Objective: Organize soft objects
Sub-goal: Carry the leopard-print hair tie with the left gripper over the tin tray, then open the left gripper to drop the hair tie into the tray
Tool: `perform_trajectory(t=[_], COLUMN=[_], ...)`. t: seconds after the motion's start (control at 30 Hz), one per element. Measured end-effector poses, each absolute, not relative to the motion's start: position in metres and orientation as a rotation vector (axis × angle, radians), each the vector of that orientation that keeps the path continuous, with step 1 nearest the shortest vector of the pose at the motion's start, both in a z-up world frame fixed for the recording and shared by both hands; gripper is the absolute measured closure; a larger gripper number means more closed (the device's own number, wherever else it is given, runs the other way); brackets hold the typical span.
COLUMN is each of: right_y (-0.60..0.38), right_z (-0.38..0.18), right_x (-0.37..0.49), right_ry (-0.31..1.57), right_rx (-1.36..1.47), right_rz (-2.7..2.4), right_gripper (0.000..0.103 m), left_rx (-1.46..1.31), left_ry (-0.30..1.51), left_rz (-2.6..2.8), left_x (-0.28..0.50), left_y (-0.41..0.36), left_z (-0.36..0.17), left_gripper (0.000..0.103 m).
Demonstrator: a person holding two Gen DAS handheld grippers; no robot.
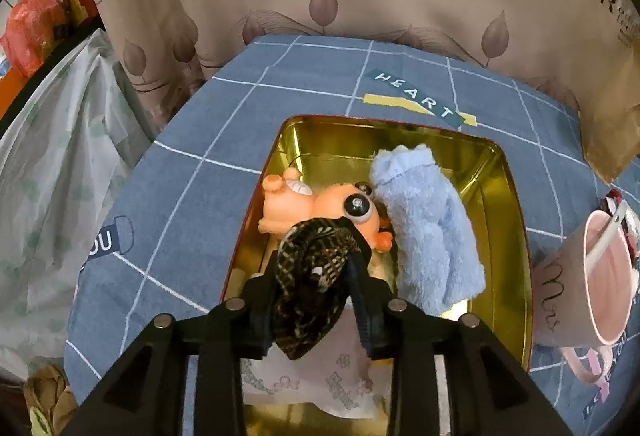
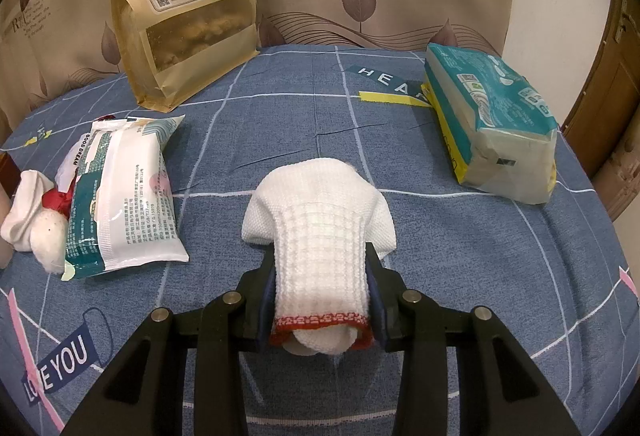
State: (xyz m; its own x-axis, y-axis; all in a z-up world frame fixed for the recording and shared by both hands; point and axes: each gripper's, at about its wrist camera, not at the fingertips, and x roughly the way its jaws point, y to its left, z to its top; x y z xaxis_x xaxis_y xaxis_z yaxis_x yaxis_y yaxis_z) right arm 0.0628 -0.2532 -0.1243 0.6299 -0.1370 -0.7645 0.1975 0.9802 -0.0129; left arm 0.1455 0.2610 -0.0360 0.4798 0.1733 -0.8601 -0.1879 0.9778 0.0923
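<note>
A gold tin (image 1: 512, 195) stands on the blue checked cloth. In it lie an orange squeaky toy (image 1: 296, 207) with bulging eyes, a fluffy light-blue sock (image 1: 428, 236) and a pale printed cloth (image 1: 312, 384). My left gripper (image 1: 316, 260) hangs over the tin's near end. A dark plaid fabric band (image 1: 316, 276) sits loosely between its parted fingers, against the toy. My right gripper (image 2: 320, 252) is shut on a white knitted sock (image 2: 320, 228) with a red cuff. The sock's toe rests on the cloth.
A pink mug (image 1: 592, 276) stands just right of the tin. In the right wrist view a wipes pack (image 2: 124, 195) and a white bundle (image 2: 32, 224) lie left. A brown snack bag (image 2: 184, 7) stands at the back. A tissue pack (image 2: 492, 127) lies right.
</note>
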Motion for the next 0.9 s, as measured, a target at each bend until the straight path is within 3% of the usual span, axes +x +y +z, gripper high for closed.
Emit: perform_trajectory(t=[0.2,0.63,0.9], right_y=[-0.252,-0.253,-0.253], right_z=[-0.125,-0.125,-0.126], right_x=[0.064,0.063,0.063], right_ry=[0.867,0.867,0.867], right_rx=[0.074,0.065,0.056], right_rz=[-0.192,-0.196,-0.201], right_gripper=[0.066,0.066,0.067], left_rx=[-0.010,0.064,0.090], left_ry=[1.040,0.922,0.859], left_rz=[0.204,0.223,0.286], left_x=[0.138,0.081,0.043], left_y=[0.257,0.248,0.259], left_z=[-0.028,0.018,0.019], left_gripper=[0.054,0.050,0.047])
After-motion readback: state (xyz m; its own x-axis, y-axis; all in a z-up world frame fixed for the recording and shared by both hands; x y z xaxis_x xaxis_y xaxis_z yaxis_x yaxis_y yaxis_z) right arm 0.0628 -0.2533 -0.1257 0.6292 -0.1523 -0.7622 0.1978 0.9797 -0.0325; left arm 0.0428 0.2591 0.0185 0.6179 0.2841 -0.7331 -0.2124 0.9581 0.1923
